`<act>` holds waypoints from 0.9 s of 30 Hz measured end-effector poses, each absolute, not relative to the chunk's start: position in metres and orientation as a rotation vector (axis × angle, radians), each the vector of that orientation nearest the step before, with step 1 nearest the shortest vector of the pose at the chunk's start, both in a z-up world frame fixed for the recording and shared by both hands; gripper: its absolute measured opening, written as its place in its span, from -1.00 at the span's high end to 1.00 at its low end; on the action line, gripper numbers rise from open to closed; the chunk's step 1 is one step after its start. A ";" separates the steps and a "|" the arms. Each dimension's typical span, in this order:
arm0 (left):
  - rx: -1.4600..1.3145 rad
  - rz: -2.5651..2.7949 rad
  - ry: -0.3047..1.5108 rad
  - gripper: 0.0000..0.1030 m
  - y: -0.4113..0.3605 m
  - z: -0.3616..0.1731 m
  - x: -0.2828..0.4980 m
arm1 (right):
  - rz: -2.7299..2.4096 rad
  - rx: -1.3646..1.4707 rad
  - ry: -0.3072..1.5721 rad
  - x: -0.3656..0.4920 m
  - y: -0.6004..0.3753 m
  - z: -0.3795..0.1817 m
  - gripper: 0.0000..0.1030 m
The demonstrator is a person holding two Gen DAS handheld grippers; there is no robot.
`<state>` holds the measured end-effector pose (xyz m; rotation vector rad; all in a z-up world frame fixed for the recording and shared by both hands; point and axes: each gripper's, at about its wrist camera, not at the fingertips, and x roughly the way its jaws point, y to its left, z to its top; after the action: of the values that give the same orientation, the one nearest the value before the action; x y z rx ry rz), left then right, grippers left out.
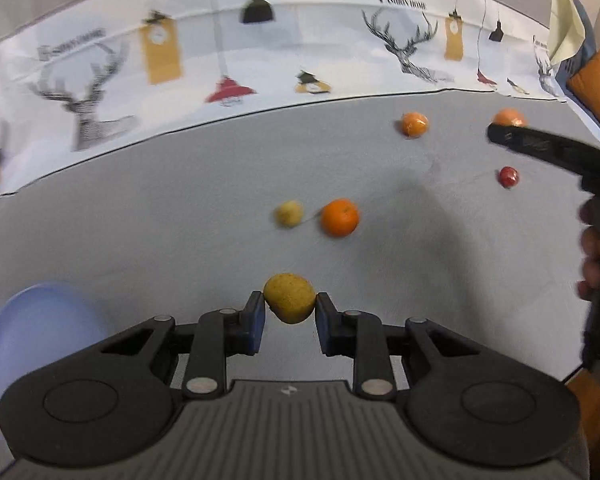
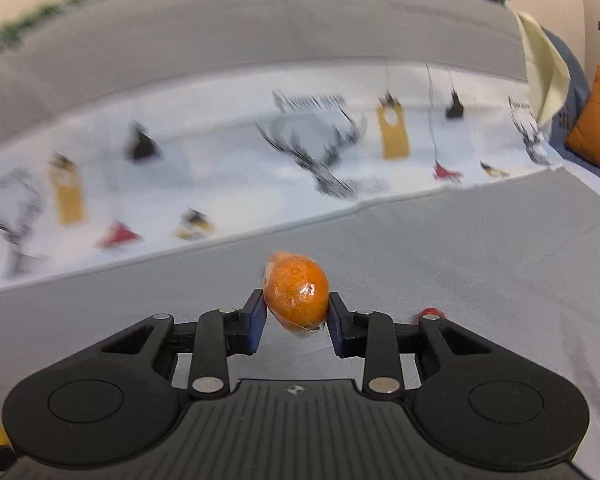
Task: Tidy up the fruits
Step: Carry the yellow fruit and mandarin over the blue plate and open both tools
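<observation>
Grey tabletop (image 1: 140,240), deer-print cloth (image 1: 300,52), orange cushion (image 2: 598,120)

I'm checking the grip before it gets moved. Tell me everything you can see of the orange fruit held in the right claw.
The orange fruit is oval and bright orange with a finely pitted skin, wrapped in clear shiny film that bunches into a crinkled tail at its lower end. It sits between the tips of the right claw, a blue pad pressing each side, its long axis roughly upright. It appears lifted above the grey cloth; nothing else touches it.
</observation>
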<state>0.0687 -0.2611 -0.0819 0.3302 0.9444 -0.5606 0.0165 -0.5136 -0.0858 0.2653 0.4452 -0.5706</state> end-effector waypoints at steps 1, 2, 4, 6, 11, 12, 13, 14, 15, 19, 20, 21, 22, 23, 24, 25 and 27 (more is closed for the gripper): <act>0.336 -0.550 0.940 0.42 -0.246 -0.074 0.061 | -0.550 0.268 0.427 0.005 -0.498 -0.075 0.34; 0.341 -0.540 0.937 0.42 -0.232 -0.066 0.053 | -0.522 0.266 0.412 -0.006 -0.480 -0.065 0.34; 0.358 -0.517 0.925 0.42 -0.200 -0.052 0.036 | -0.456 0.246 0.398 -0.026 -0.442 -0.049 0.34; 0.377 -0.478 0.910 0.42 -0.168 -0.039 0.020 | -0.382 0.227 0.392 -0.044 -0.403 -0.036 0.34; 0.354 -0.393 0.916 0.42 -0.094 -0.016 -0.013 | -0.199 0.219 0.423 -0.082 -0.313 -0.017 0.34; 0.345 -0.384 0.915 0.42 -0.081 -0.013 -0.019 | -0.163 0.223 0.437 -0.087 -0.296 -0.015 0.34; 0.337 -0.376 0.911 0.42 -0.069 -0.009 -0.025 | -0.131 0.219 0.448 -0.091 -0.280 -0.013 0.34; 0.328 -0.371 0.905 0.42 -0.057 -0.006 -0.031 | -0.106 0.210 0.457 -0.097 -0.263 -0.011 0.34; 0.320 -0.367 0.899 0.42 -0.047 -0.003 -0.036 | -0.084 0.195 0.463 -0.101 -0.248 -0.009 0.34; 0.278 -0.352 0.873 0.42 -0.011 0.007 -0.056 | -0.008 0.146 0.483 -0.118 -0.193 -0.005 0.34; 0.266 -0.349 0.867 0.42 -0.005 0.009 -0.060 | 0.010 0.138 0.488 -0.121 -0.182 -0.004 0.34; 0.255 -0.340 0.859 0.42 0.002 0.011 -0.063 | 0.022 0.129 0.492 -0.126 -0.173 -0.003 0.34; 0.248 -0.333 0.856 0.42 0.007 0.012 -0.065 | 0.037 0.113 0.493 -0.130 -0.164 -0.001 0.34; 0.234 -0.329 0.854 0.42 0.012 0.014 -0.068 | 0.048 0.097 0.487 -0.133 -0.158 0.001 0.34; 0.211 -0.327 0.847 0.42 0.019 0.016 -0.071 | 0.055 0.080 0.480 -0.135 -0.153 0.003 0.34; 0.191 -0.323 0.840 0.42 0.025 0.017 -0.074 | 0.056 0.066 0.481 -0.135 -0.149 0.005 0.34; 0.168 -0.305 0.832 0.42 0.035 0.019 -0.080 | 0.065 0.044 0.483 -0.137 -0.140 0.008 0.34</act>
<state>-0.0803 0.0351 0.0187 0.1681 0.8321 -0.3054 -0.1373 -0.1400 0.0084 0.0444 0.4832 0.0647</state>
